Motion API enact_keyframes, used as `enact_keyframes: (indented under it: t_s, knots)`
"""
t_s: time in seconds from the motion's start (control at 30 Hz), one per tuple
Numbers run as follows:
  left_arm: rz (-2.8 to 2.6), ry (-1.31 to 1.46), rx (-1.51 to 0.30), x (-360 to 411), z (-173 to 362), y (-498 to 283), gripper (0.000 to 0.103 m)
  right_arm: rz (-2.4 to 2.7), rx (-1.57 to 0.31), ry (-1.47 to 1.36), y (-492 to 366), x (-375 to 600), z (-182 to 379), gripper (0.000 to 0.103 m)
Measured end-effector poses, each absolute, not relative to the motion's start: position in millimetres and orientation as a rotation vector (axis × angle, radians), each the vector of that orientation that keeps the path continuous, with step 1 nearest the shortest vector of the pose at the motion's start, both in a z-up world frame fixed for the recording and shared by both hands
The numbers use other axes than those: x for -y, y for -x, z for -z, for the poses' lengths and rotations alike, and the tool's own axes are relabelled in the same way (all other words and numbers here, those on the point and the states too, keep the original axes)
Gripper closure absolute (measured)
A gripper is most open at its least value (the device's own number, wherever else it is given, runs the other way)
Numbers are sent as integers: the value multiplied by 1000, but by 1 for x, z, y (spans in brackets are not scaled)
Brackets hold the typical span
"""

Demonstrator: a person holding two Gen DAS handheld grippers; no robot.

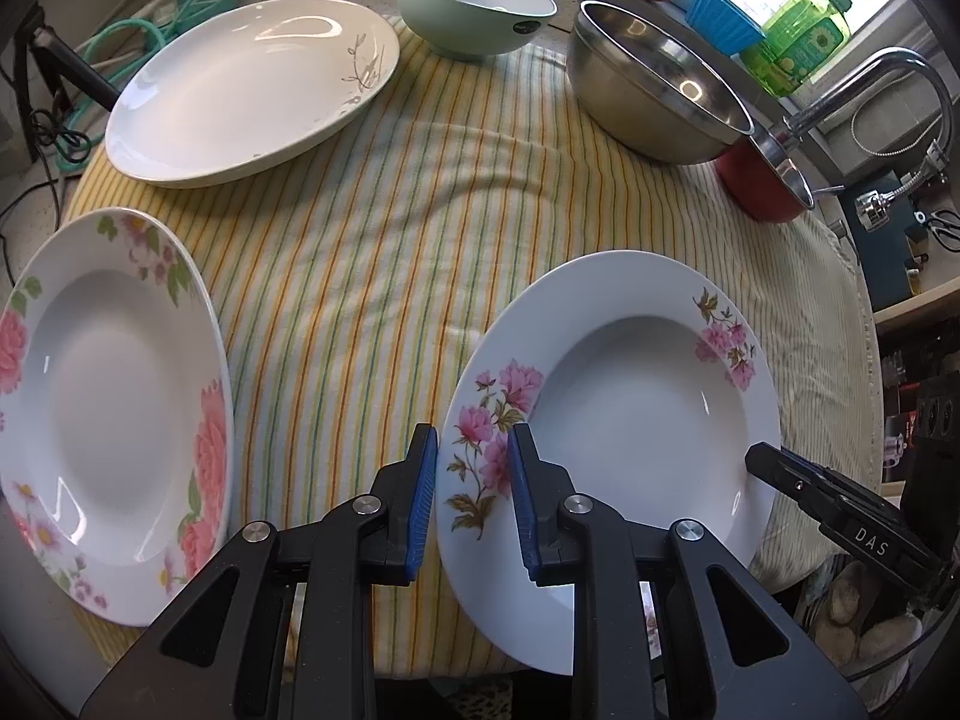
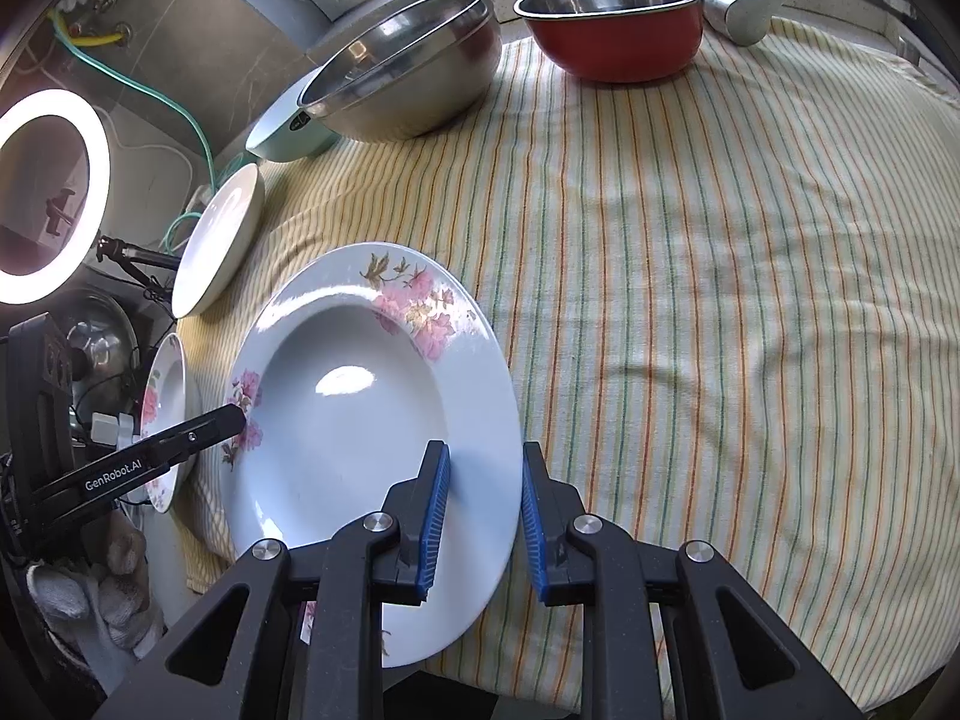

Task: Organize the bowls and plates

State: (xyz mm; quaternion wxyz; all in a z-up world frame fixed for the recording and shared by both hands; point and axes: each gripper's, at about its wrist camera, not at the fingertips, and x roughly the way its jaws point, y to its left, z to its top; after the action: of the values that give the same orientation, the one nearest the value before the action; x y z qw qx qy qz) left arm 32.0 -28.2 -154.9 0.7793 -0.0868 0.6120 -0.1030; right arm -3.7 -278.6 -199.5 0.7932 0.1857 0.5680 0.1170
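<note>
Both grippers grasp the same flowered plate (image 1: 636,414), one on each side of its rim. The left gripper (image 1: 472,495) has its blue pads (image 1: 423,504) straddling the plate's left edge, one inside the rim on the pink flower print and one outside, clenched on the rim. The right gripper (image 2: 485,519) grips the opposite edge the same way, with one pad over the white face and the other beyond the rim. The plate sits at the near edge of the striped cloth (image 1: 372,264); whether it is raised off the cloth cannot be determined. A second flowered plate (image 1: 102,414) lies to the left, well apart from the held one. Farther back stand a plain white plate (image 1: 240,90), a pale green bowl (image 1: 474,6), a steel bowl (image 1: 654,84) and a red bowl (image 2: 612,30), the last two just beside each other. A gloved hand (image 2: 114,576) supports the left tool.
</note>
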Motion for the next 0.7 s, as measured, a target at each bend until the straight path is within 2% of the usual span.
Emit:
enact_keyframes:
  t_s: [0.7]
  knots:
    - [230, 211, -1262, 14, 136, -24, 81, -186, -1144, -264, 15, 273, 174, 78]
